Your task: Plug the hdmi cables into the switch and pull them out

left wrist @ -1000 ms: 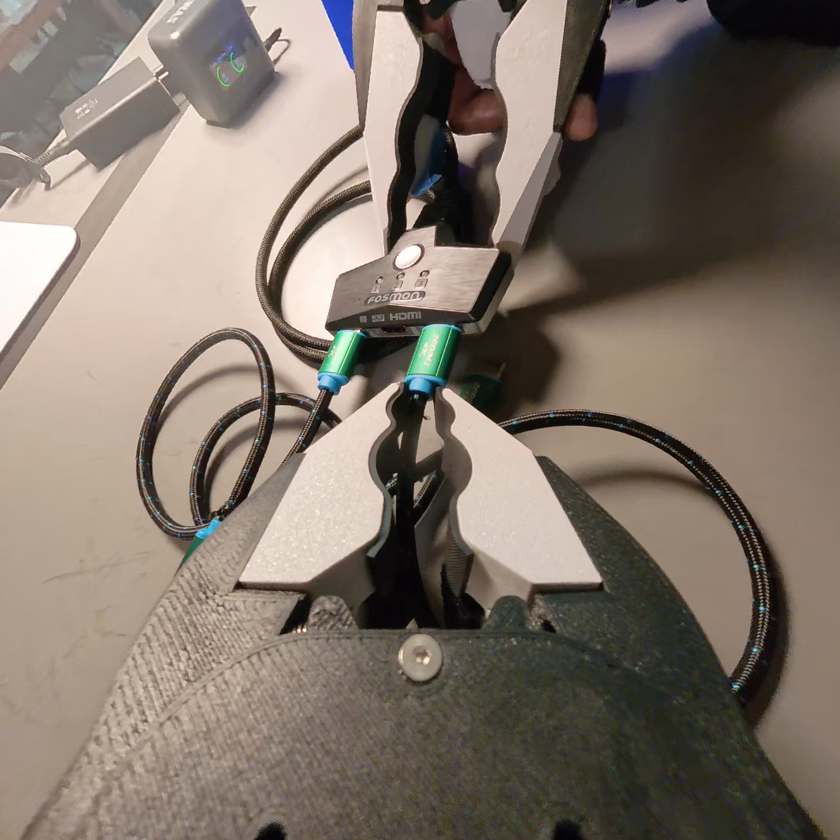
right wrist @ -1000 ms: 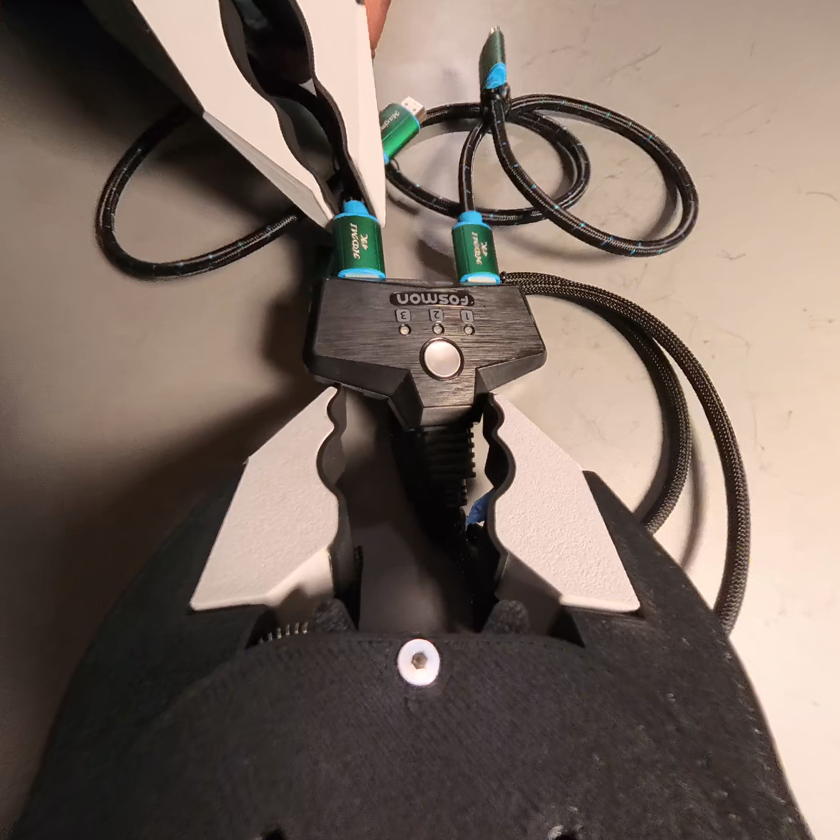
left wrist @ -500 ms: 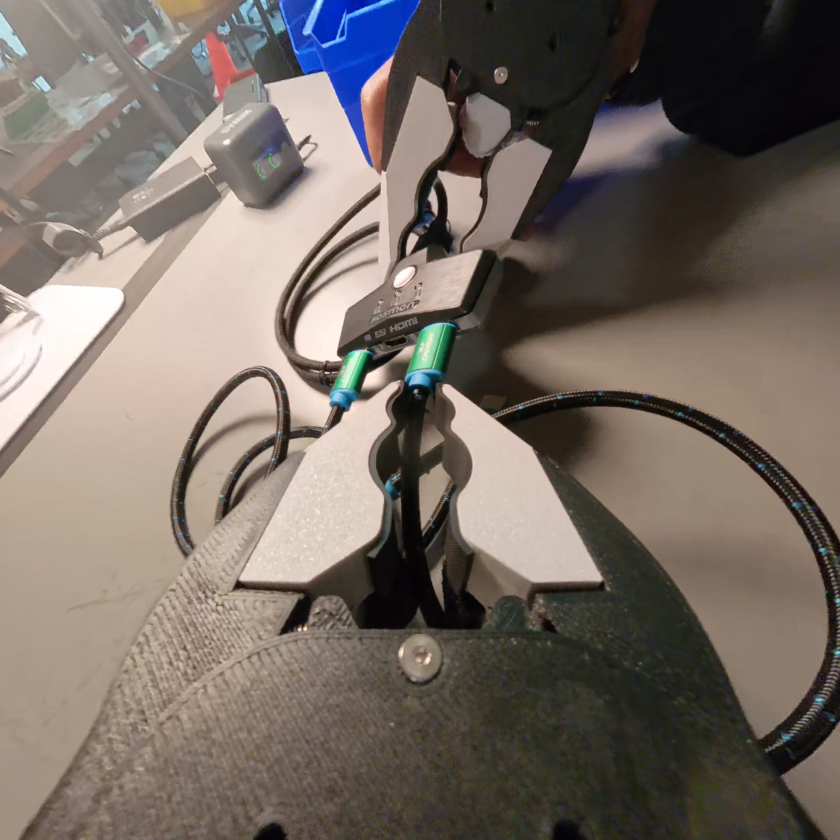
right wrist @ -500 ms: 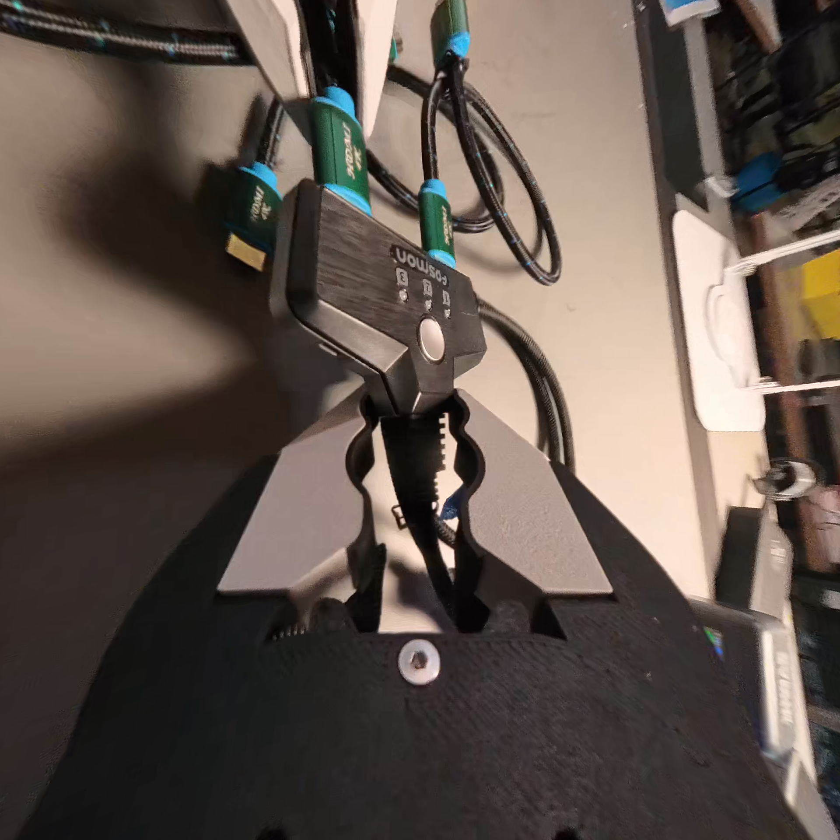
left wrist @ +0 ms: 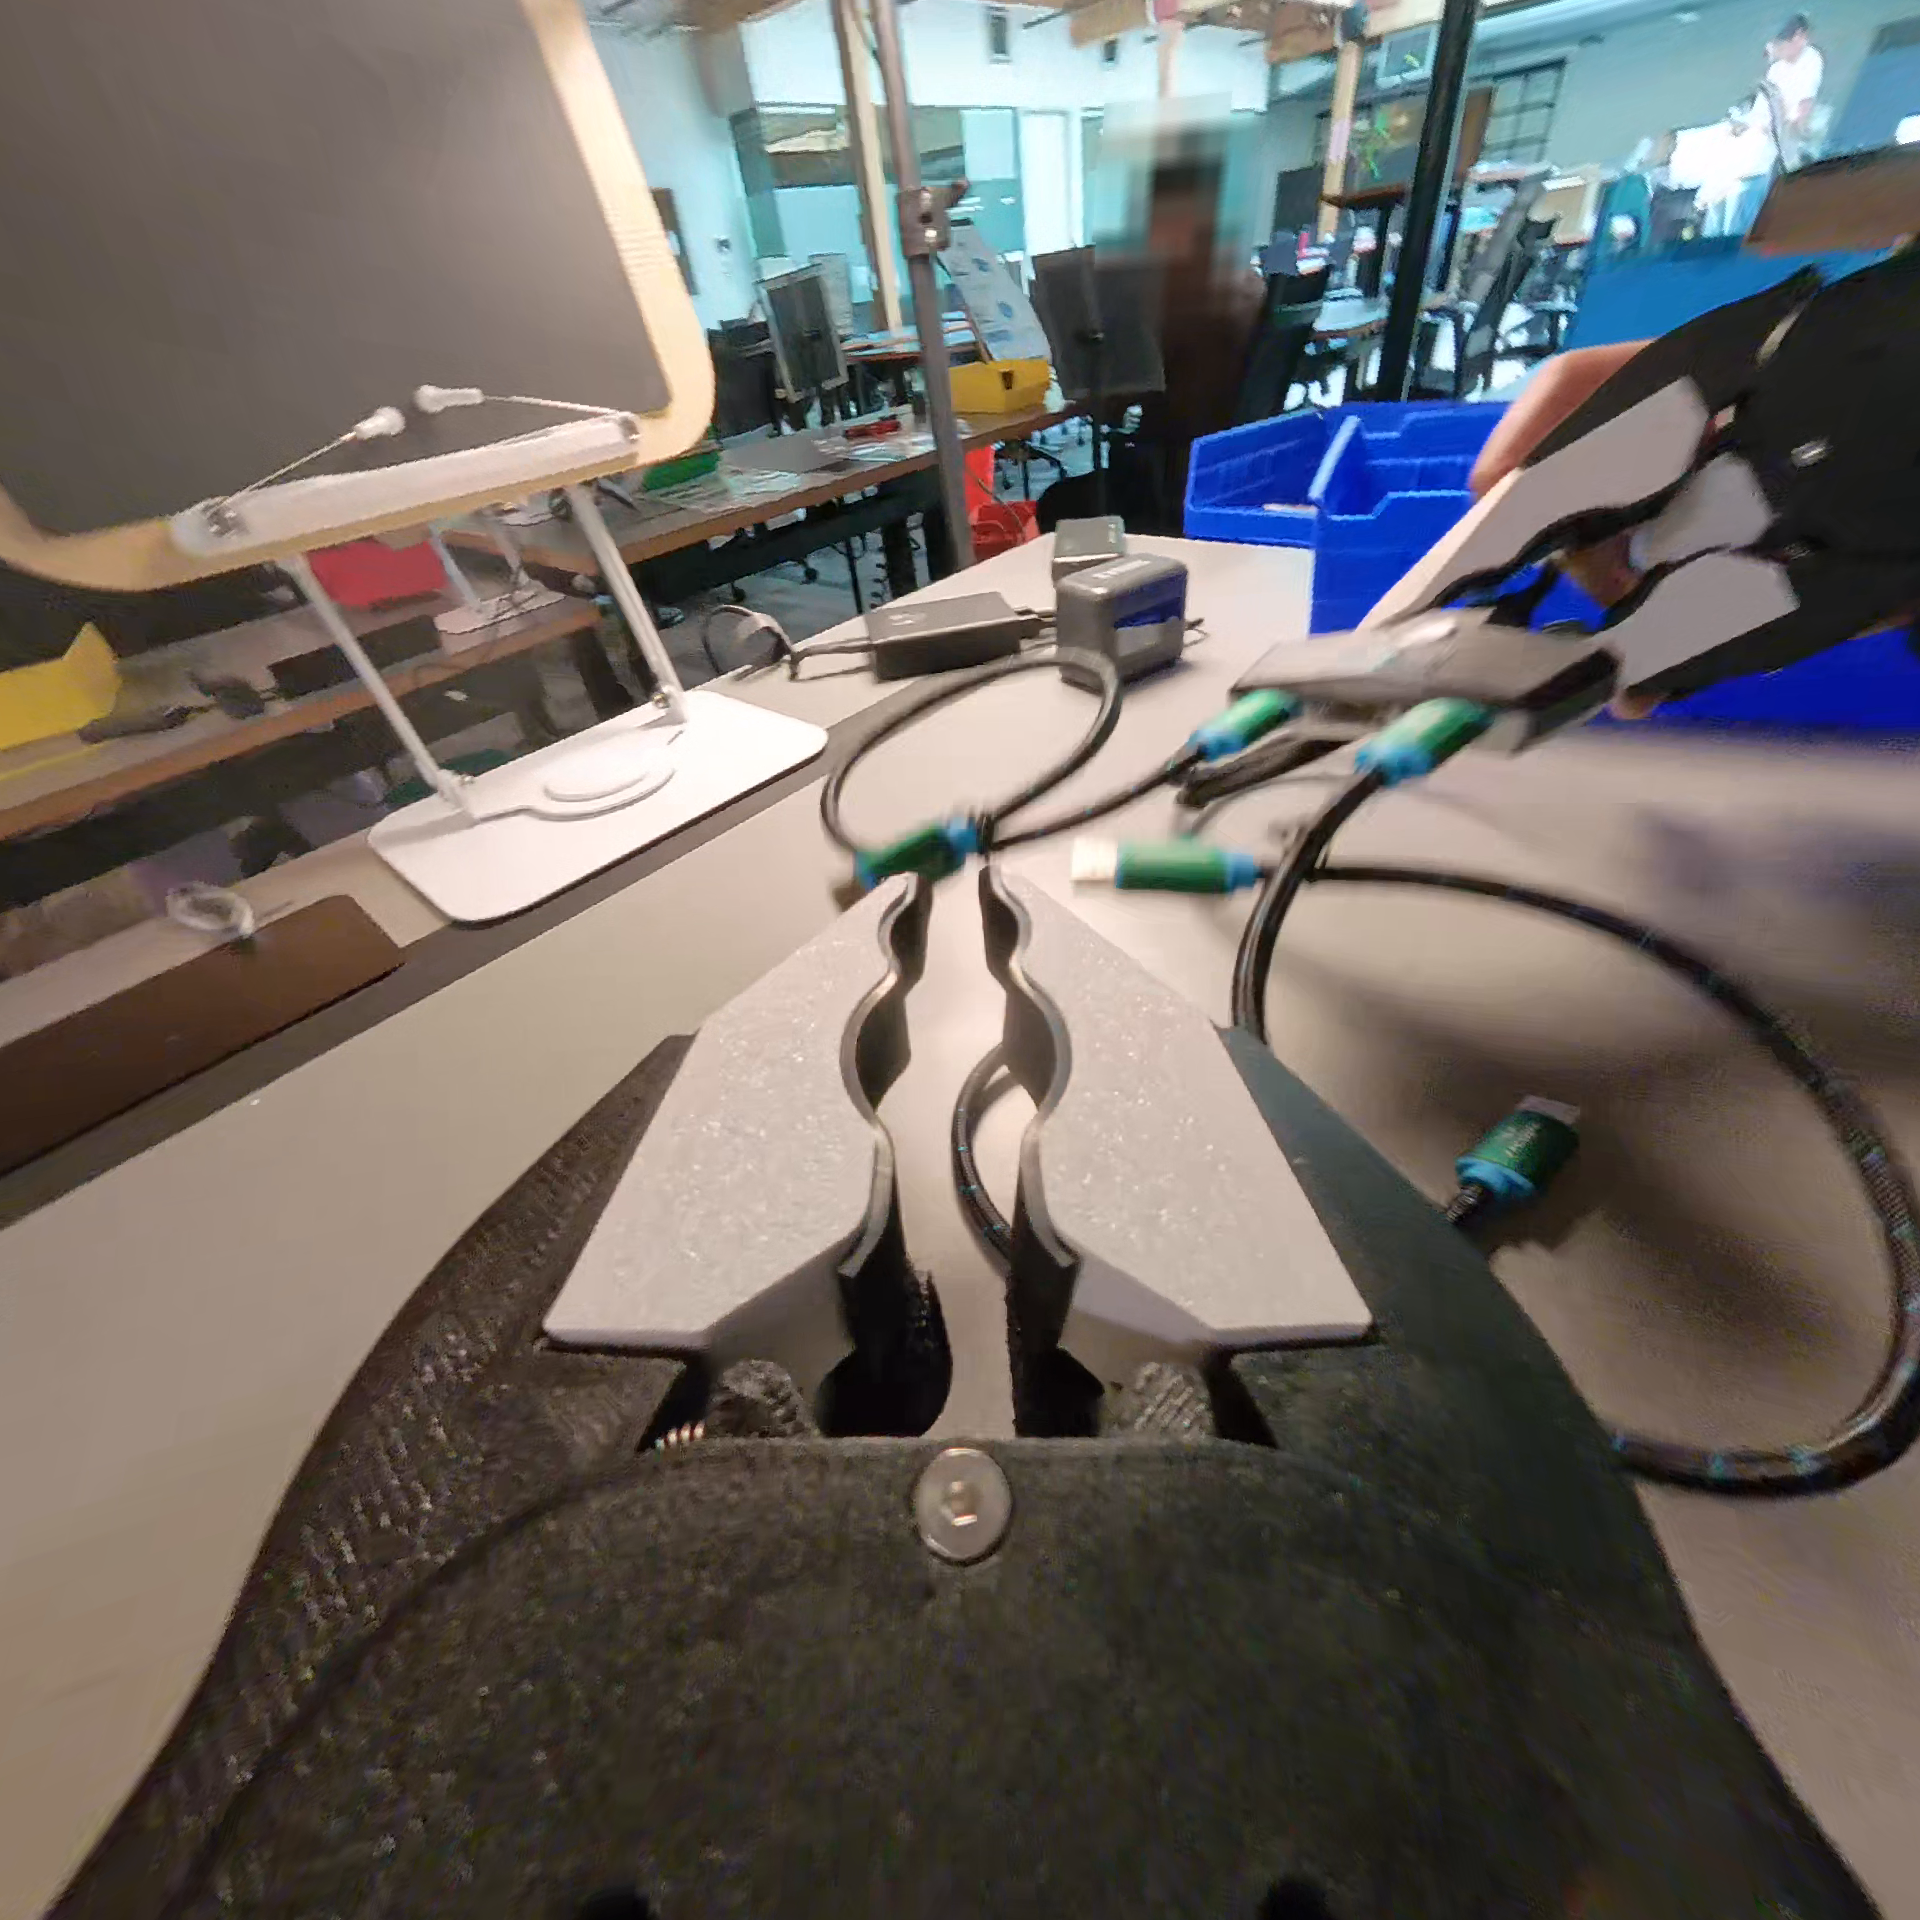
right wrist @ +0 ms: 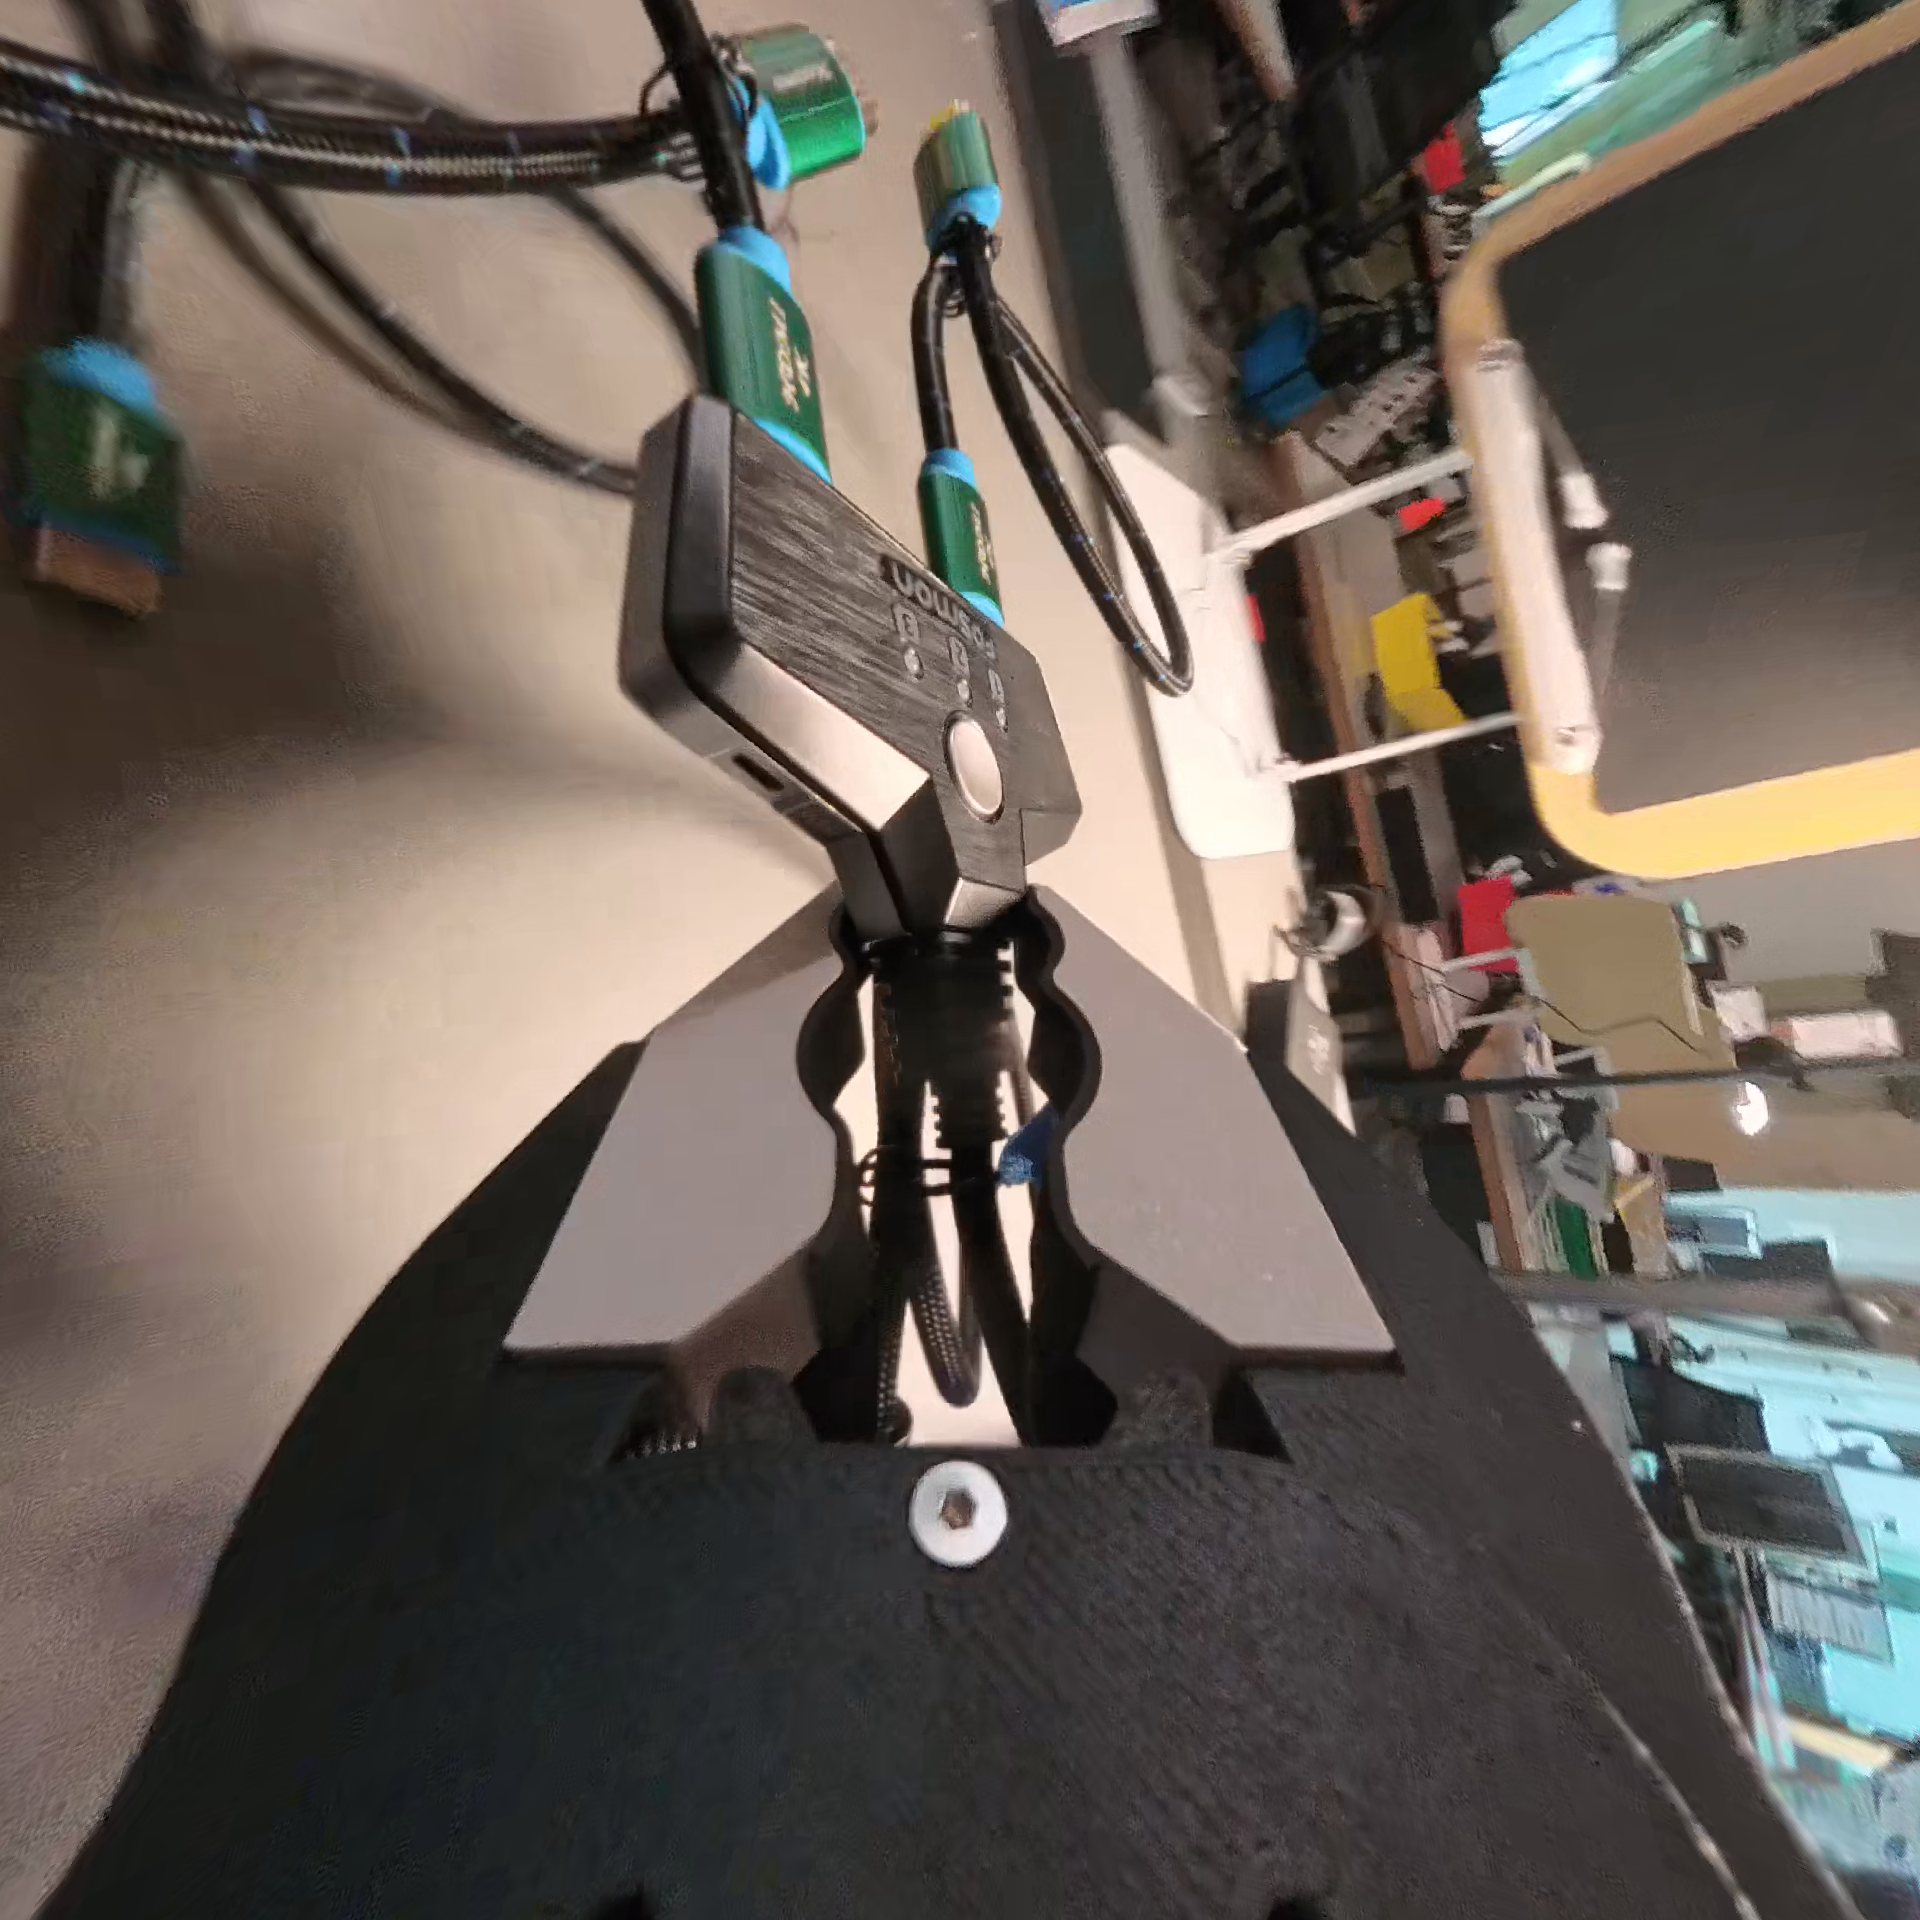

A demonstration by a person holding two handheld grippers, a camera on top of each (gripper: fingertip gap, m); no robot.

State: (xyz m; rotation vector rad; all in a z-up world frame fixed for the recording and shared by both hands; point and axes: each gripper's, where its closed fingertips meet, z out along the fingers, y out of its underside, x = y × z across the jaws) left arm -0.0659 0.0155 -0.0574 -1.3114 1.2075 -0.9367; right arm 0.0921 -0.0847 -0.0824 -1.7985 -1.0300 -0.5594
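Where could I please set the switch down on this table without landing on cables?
Bare tabletop lies left of the left gripper, before the white stand base. Right of it, looped HDMI cables and loose plugs crowd the surface under the switch.

facing wrist views, shared switch [left wrist: 1423, 665]

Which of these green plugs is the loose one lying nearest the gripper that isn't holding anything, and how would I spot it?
Start at the grey table and find the empty left gripper. Just to its right lies a green HDMI plug on the tabletop. Unlike the two plugs seated in the black switch that the right gripper holds up, this one lies flat with its metal tip bare.
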